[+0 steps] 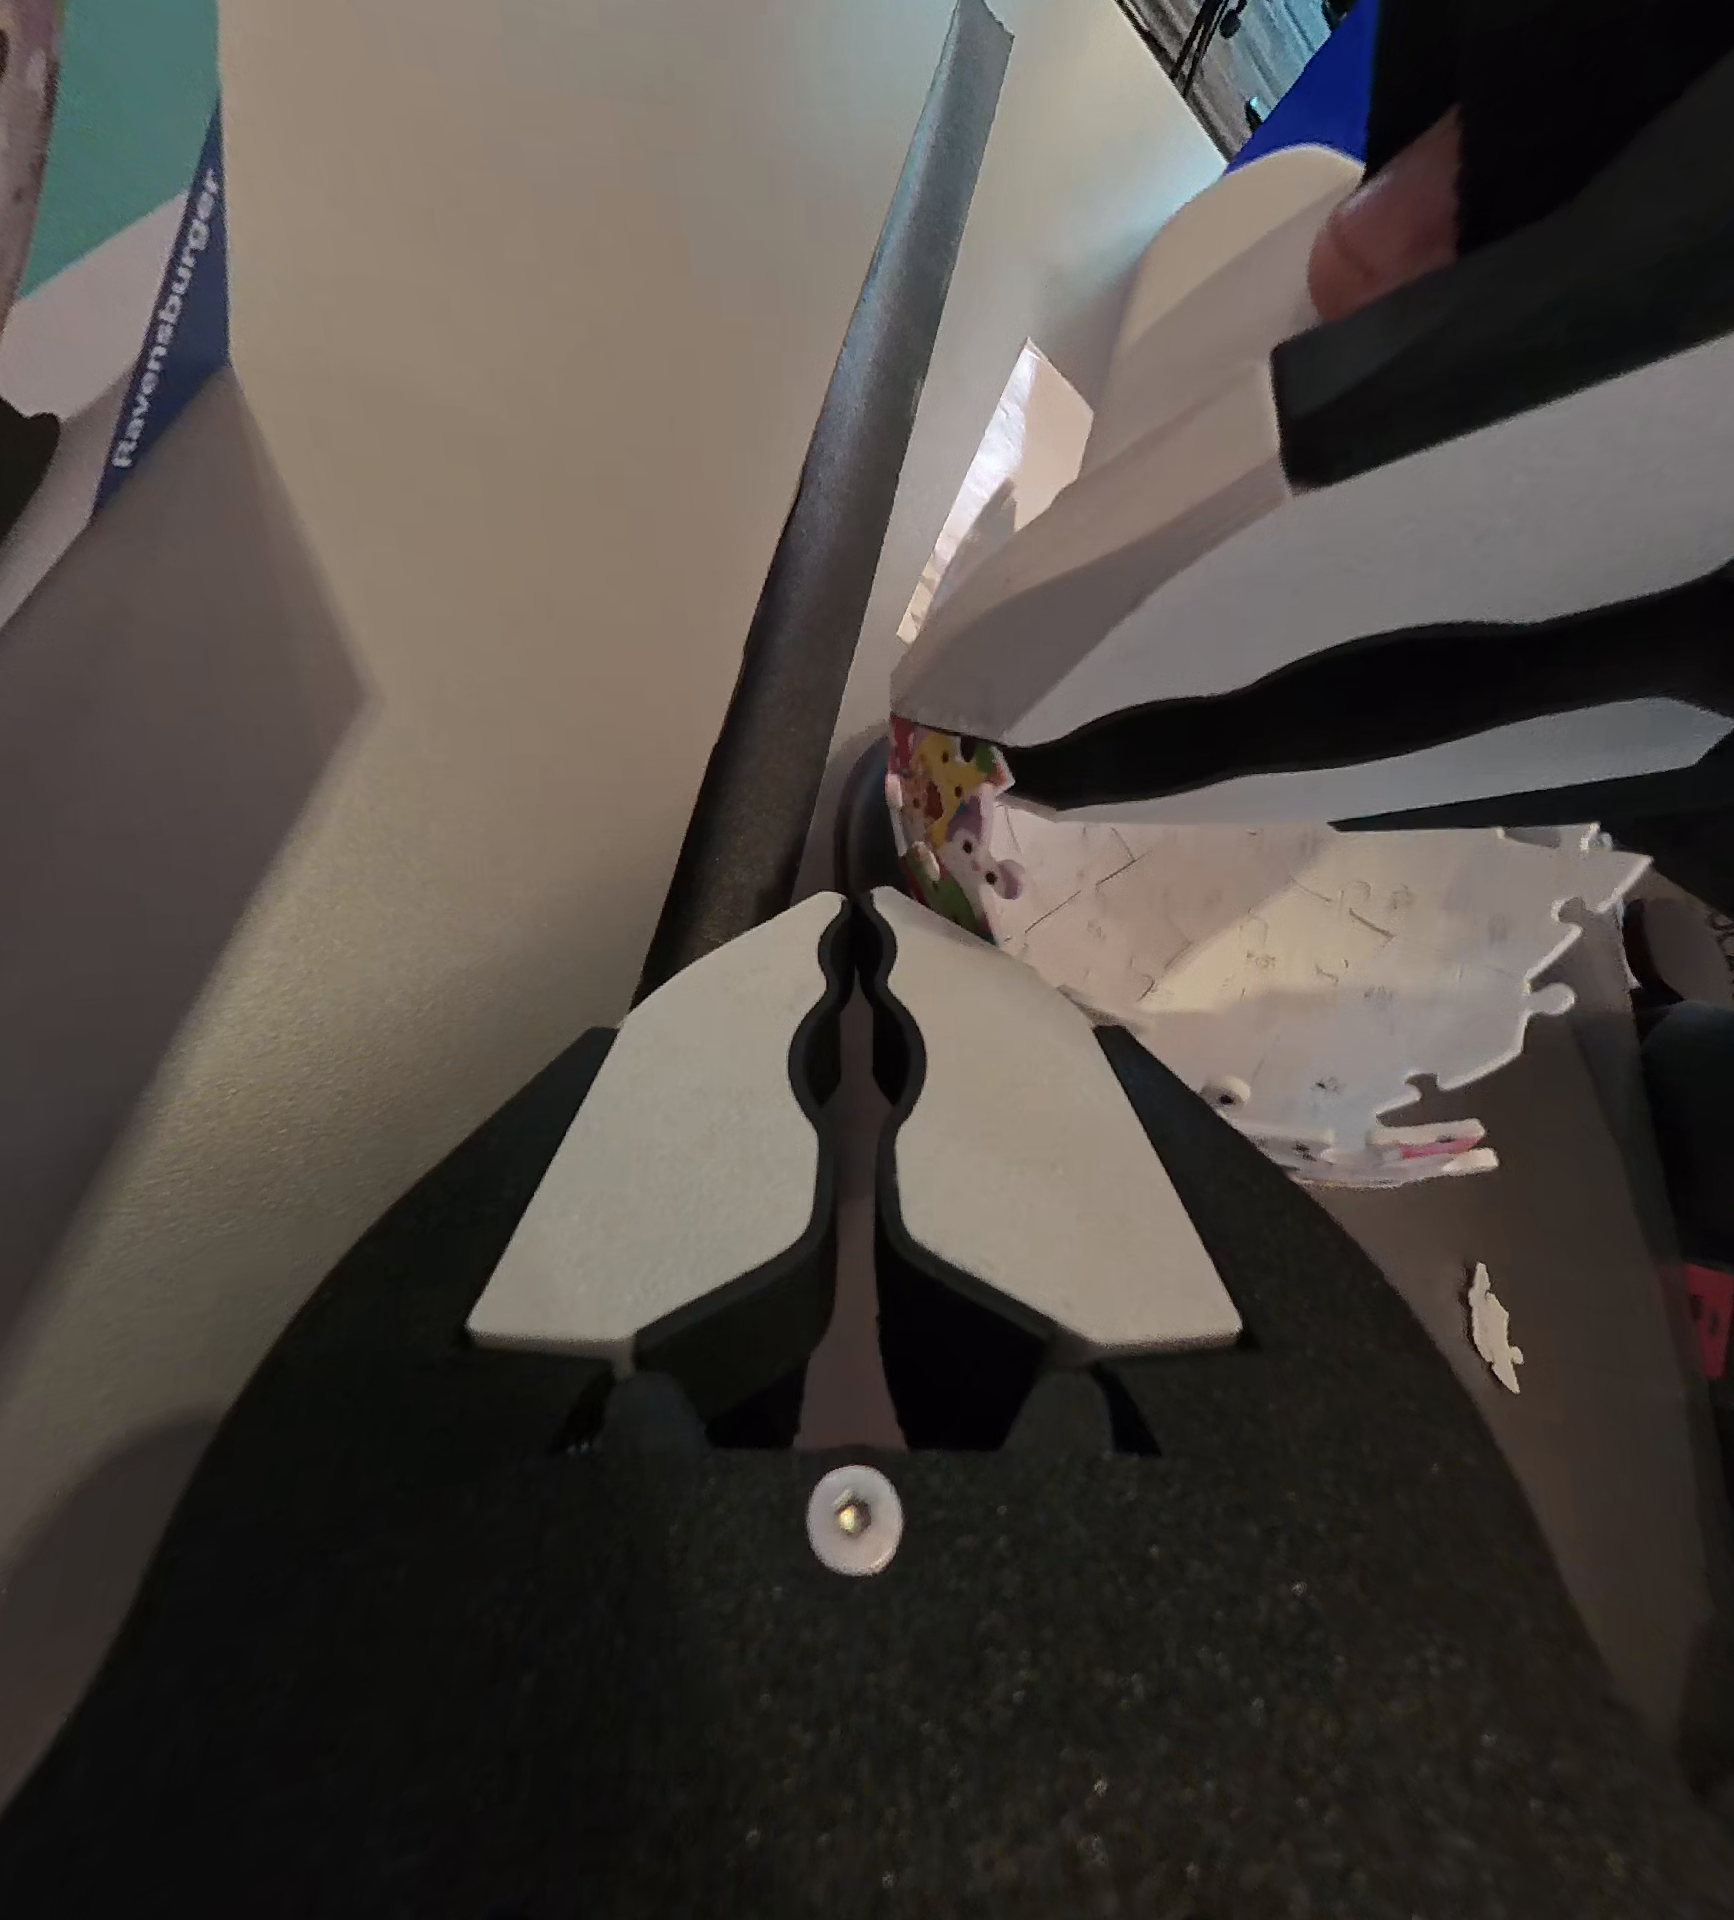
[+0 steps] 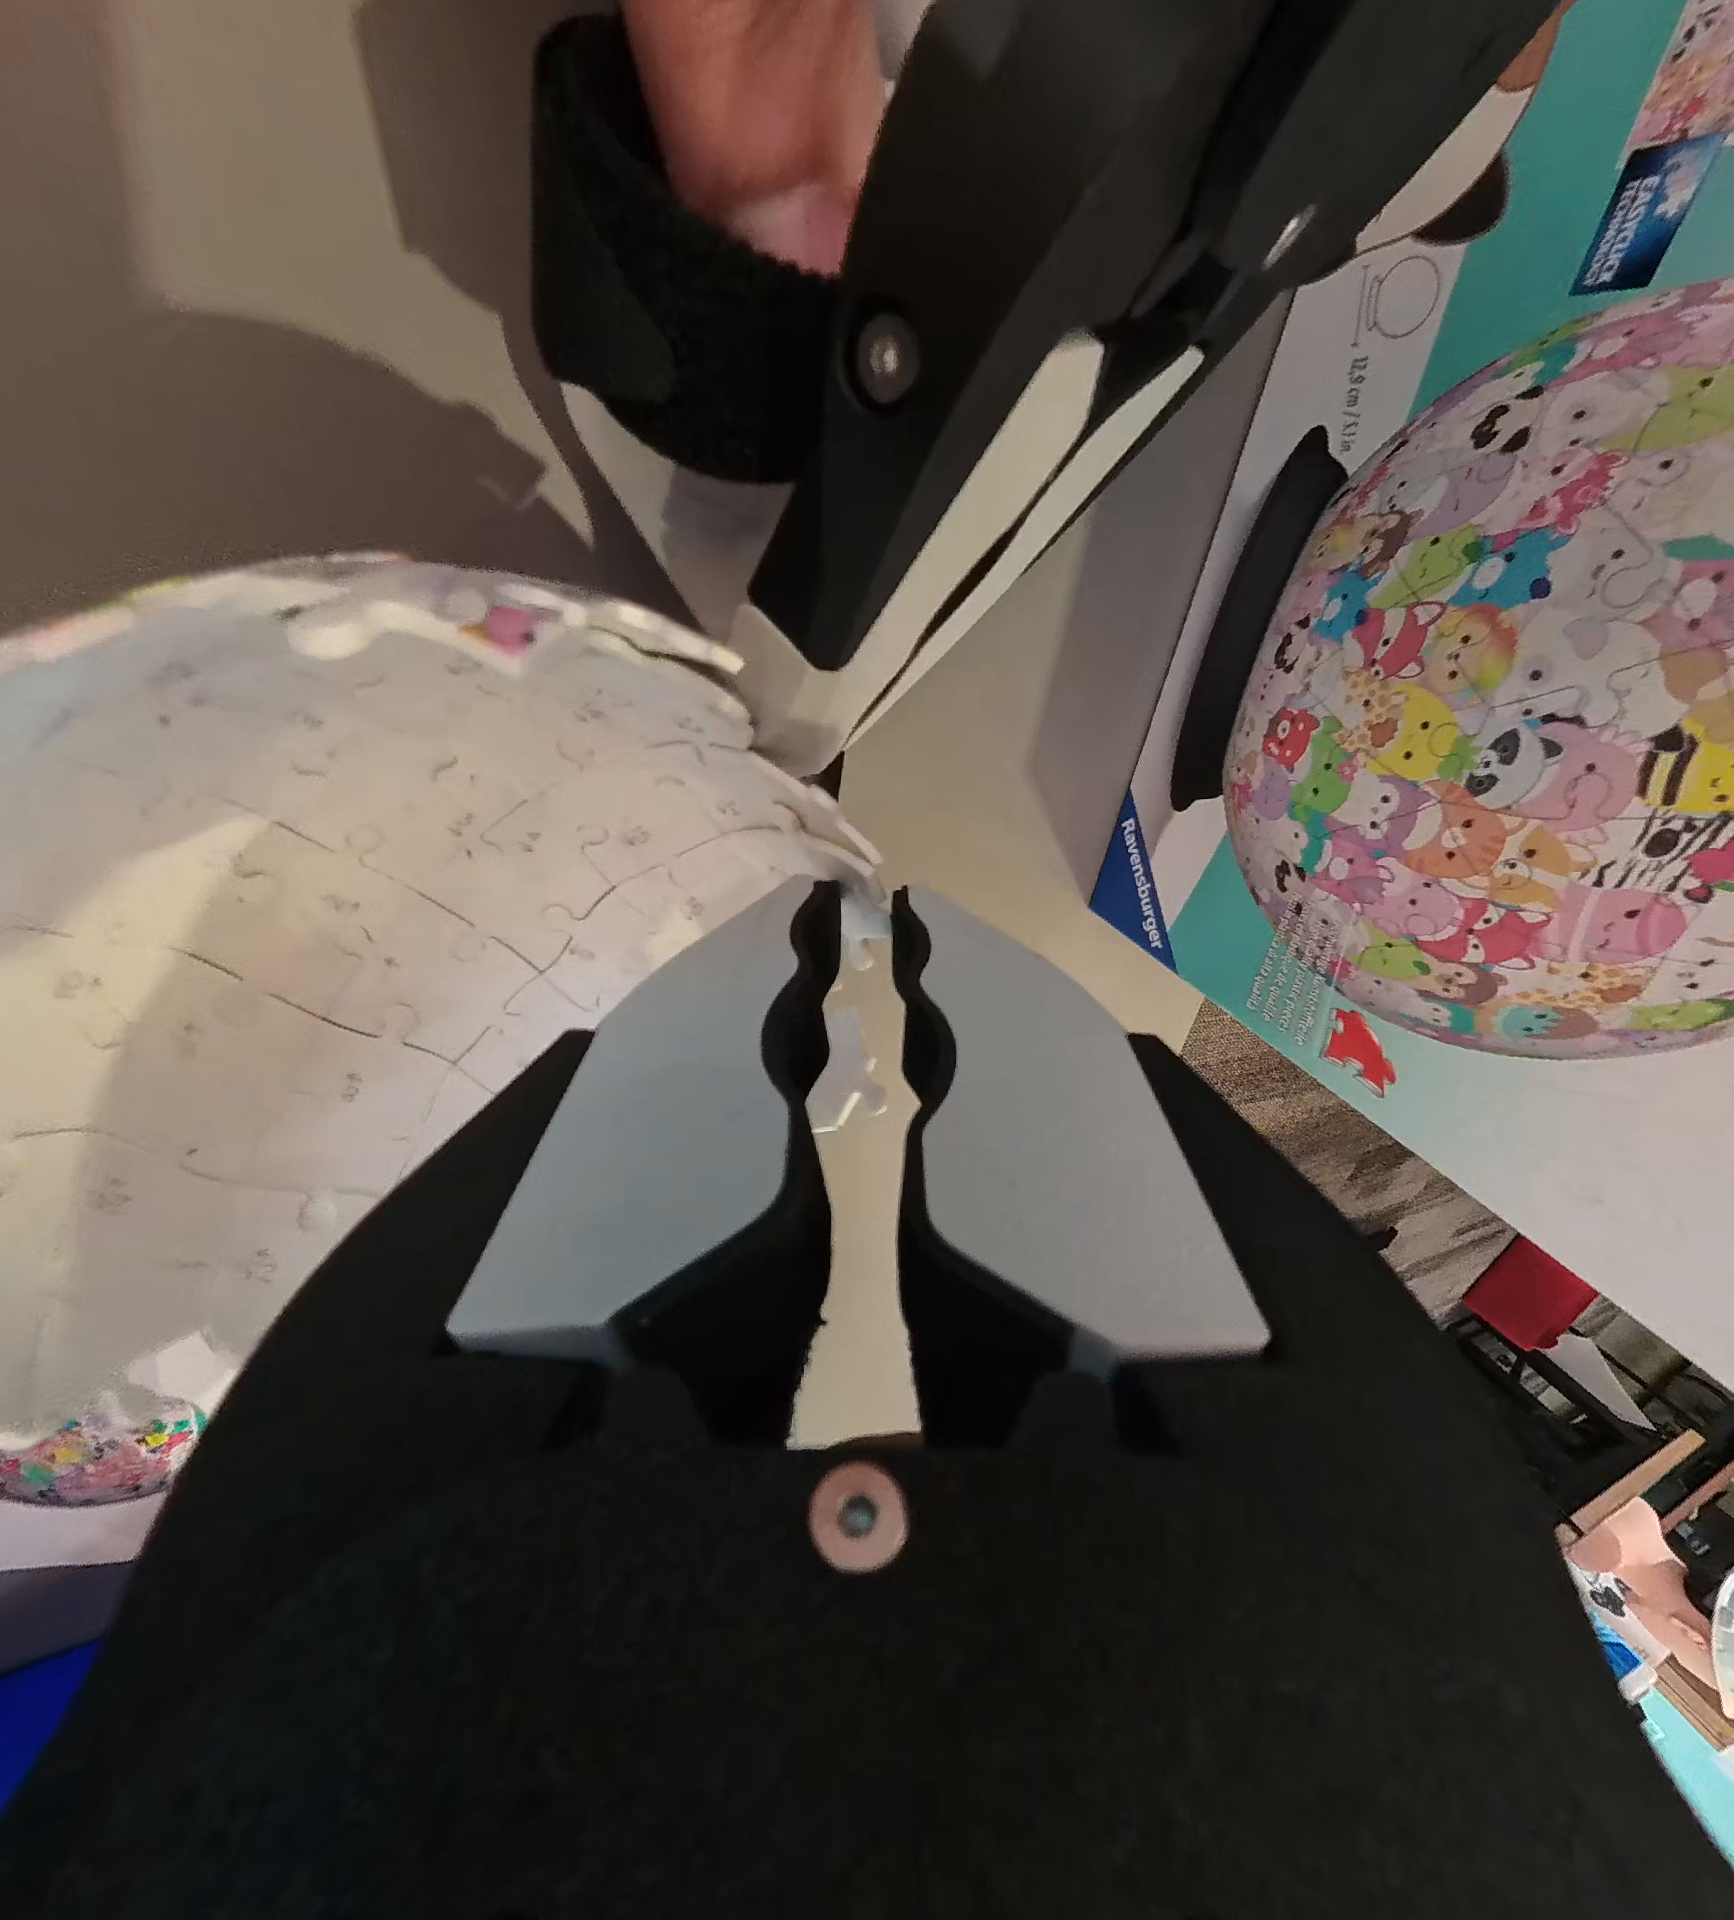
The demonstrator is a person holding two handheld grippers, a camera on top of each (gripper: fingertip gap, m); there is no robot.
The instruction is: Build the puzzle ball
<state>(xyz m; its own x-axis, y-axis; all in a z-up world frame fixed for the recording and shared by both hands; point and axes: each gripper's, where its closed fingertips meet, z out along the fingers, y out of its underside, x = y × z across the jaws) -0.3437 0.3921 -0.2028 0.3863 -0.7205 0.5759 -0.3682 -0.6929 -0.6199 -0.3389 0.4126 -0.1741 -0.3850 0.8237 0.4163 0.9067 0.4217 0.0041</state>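
My right tool point(image 2: 858, 914) pinches a white puzzle piece point(image 2: 850, 1029) edge-on at the rim of the half-built puzzle ball point(image 2: 250, 894), which lies on the counter point(image 1: 406, 520) showing its pale inner side. My left tool point(image 1: 858, 914) is closed, seemingly empty, its tips at that rim. I judge the risk is pushing crooked: the shell could flex and pop seams, or the piece could twist free. The puzzle box point(image 2: 1528, 665) behind carries printed branding, which I leave unread.
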